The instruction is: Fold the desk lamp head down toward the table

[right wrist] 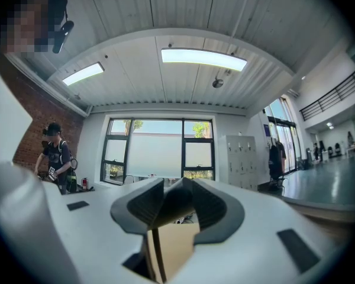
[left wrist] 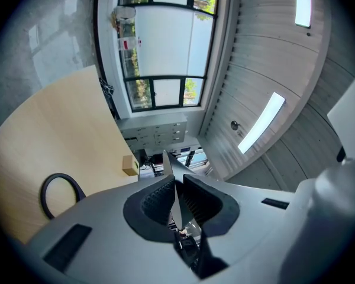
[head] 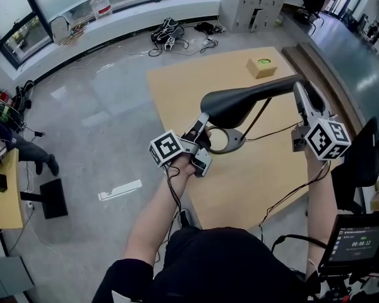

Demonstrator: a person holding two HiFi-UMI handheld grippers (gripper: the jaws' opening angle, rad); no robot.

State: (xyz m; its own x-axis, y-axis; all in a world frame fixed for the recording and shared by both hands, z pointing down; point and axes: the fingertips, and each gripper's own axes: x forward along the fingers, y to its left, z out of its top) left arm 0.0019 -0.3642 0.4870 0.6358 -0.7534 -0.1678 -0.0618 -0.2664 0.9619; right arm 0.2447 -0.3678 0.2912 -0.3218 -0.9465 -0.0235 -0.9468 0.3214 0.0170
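A black desk lamp stands on the light wooden table [head: 177, 87]. Its long flat head [head: 240, 103] lies roughly level above its ring base [head: 226, 142]. My left gripper [head: 202, 124] is shut on the head's wide left tip. In the left gripper view that tip shows as a thin edge [left wrist: 175, 197] pinched between the pads, with the ring base [left wrist: 59, 191] below to the left. My right gripper [head: 305, 98] is shut on the right end of the lamp's top bar. In the right gripper view that bar is a dark shape [right wrist: 176, 203] between the pads.
A small cardboard box [head: 261, 67] sits at the table's far side. The lamp's cable [head: 275, 131] trails right across the table. A monitor [head: 357, 242] stands at the lower right. Cables and gear [head: 170, 33] lie on the floor beyond the table.
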